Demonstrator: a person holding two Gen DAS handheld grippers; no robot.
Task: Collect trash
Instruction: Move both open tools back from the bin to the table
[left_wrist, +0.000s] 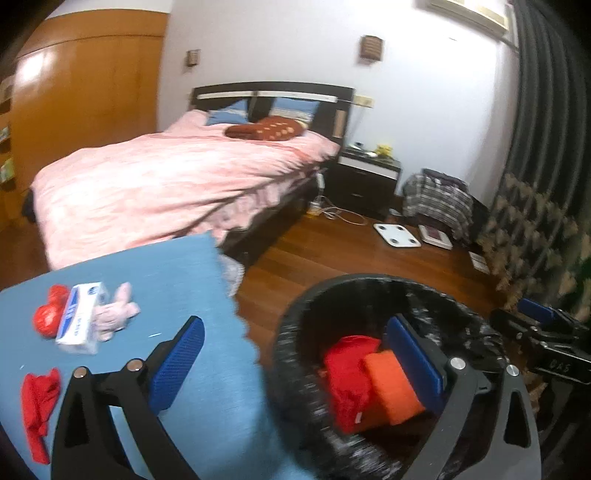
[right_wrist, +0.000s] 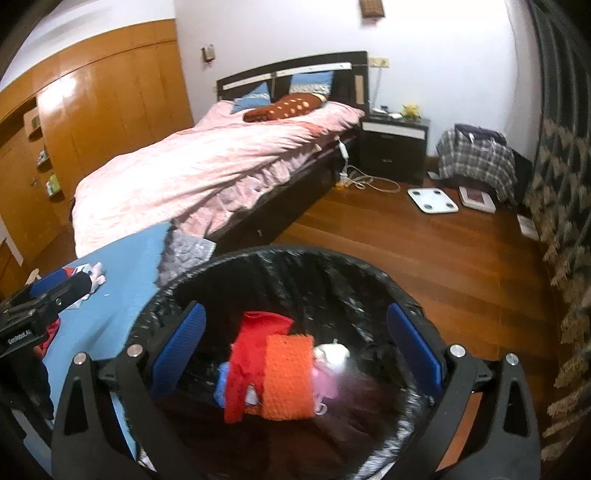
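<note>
A round bin with a black liner (left_wrist: 373, 280) stands beside a blue table (left_wrist: 177, 273). Inside it lie a red piece (left_wrist: 347, 373) and an orange piece (left_wrist: 391, 387). My left gripper (left_wrist: 295, 321) is open and straddles the table edge and the bin's rim, with nothing between its fingers. On the table lie a red crumpled wrapper (left_wrist: 46, 317), a white box (left_wrist: 79, 317), a pink crumpled wad (left_wrist: 116, 310) and a red scrap (left_wrist: 37, 402). My right gripper (right_wrist: 295, 314) hangs open over the bin (right_wrist: 295, 254), above the red piece (right_wrist: 240, 369), the orange piece (right_wrist: 288, 373) and a white-pink scrap (right_wrist: 332, 356).
A bed with a pink cover (left_wrist: 166, 177) stands behind the table. A dark nightstand (left_wrist: 365, 181), a white scale (left_wrist: 397, 234), a checked bag (left_wrist: 439, 199) and cables lie on the wooden floor (left_wrist: 332, 258). Curtains (left_wrist: 539, 110) hang on the right and wooden wardrobes (left_wrist: 85, 92) fill the left.
</note>
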